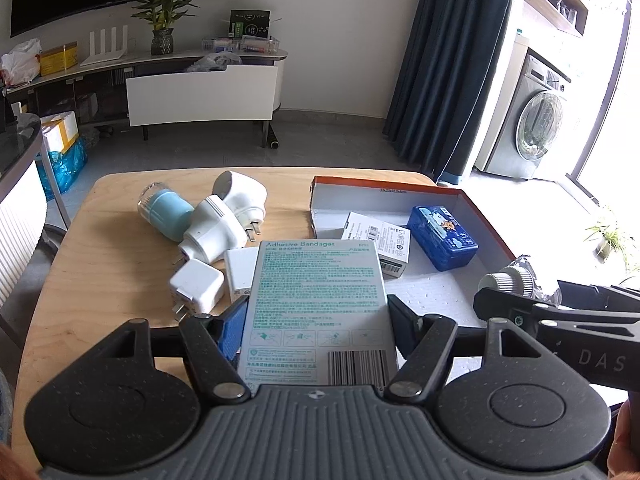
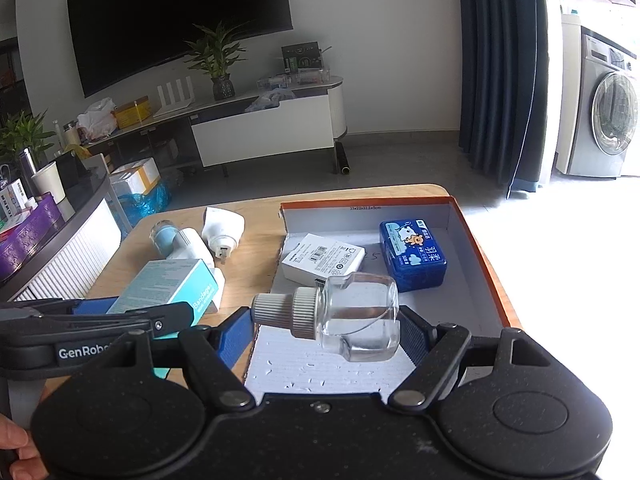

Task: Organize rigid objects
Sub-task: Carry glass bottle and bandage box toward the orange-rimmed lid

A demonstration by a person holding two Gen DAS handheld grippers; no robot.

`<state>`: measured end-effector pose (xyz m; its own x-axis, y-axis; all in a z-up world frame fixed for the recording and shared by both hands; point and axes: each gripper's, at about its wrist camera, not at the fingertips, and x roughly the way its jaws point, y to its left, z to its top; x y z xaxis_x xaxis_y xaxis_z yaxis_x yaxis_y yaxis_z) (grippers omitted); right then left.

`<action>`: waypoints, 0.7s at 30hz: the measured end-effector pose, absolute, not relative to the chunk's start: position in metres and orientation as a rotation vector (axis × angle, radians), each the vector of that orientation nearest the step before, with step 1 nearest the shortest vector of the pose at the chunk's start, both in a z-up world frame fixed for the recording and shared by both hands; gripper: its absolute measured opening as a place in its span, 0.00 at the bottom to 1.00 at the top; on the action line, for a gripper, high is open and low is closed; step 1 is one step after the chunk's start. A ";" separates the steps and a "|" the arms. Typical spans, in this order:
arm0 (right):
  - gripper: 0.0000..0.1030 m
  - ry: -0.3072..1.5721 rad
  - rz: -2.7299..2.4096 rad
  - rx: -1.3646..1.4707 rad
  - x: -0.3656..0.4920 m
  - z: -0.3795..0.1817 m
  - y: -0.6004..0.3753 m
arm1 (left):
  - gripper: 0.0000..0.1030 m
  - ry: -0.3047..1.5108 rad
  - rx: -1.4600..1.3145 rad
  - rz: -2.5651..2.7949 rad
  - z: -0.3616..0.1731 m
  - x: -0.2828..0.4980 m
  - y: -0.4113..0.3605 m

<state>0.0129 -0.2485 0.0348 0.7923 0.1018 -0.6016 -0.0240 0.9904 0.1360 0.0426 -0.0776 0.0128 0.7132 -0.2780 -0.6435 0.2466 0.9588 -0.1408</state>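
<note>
I am holding two things at once over the near side of the tabletop (image 1: 100,248). In the left gripper (image 1: 316,320) the bandage box (image 1: 318,304) is sitting flat between the jaws, which are closing on its long side edges, with its printed back facing up. It looks like light, stiff cardboard, so I judge it will carry easily but dent if I squeeze hard; the side edges near the middle are the sensible hold.

In the right gripper (image 2: 324,326) I am carrying the clear glass bottle (image 2: 360,316), lying sideways with its ribbed white cap (image 2: 280,312) pointing left. The jaws are pinching its body, and some clear liquid is showing inside. I judge it heavier than it looks, smooth, and breakable, so the flat-sided body is a better hold than the cap.

The bottle is hanging over the near end of the open shoebox tray (image 2: 490,280), where the blue tin (image 2: 412,256) and a small white carton (image 2: 324,260) are already lying. The bandage box is hovering above the tray's left wall.

Left of the tray, the white plug adapters (image 1: 216,232), a square charger (image 1: 196,286) and a blue-capped jar (image 1: 168,212) are waiting in a loose pile on the wood.
</note>
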 end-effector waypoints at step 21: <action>0.89 0.627 0.033 0.149 0.007 0.041 -0.265 | 0.69 0.722 -0.020 -0.335 0.012 0.044 -0.103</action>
<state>0.0072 -0.2651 0.0406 0.8097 0.0757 -0.5820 0.0147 0.9887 0.1490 0.0439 -0.1031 0.0124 0.6998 -0.3073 -0.6449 0.2937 0.9467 -0.1325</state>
